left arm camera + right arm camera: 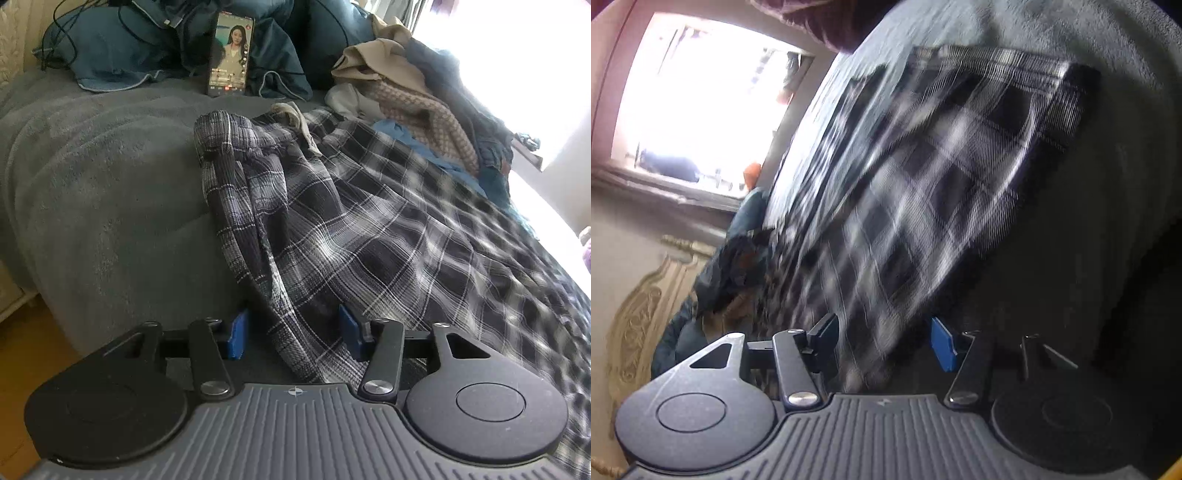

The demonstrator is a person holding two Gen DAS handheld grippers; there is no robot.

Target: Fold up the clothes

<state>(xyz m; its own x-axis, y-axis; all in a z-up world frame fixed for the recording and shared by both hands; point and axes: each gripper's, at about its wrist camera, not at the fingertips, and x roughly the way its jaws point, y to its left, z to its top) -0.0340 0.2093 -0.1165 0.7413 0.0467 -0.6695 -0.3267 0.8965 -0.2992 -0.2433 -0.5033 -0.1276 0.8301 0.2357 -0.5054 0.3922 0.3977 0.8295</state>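
We see the plaid trousers (332, 221) spread across the grey bed (92, 192), one bunched edge running between the spread fingers of our left tool (291, 332). Our right tool (882, 343) is likewise released, the blurred plaid fabric lying between its fingers.

A phone (229, 54) with a lit screen was propped upright against dark blue bedding (122, 48), on a grey blanket (96, 177). Black cables (62, 33) were draped left of the phone.
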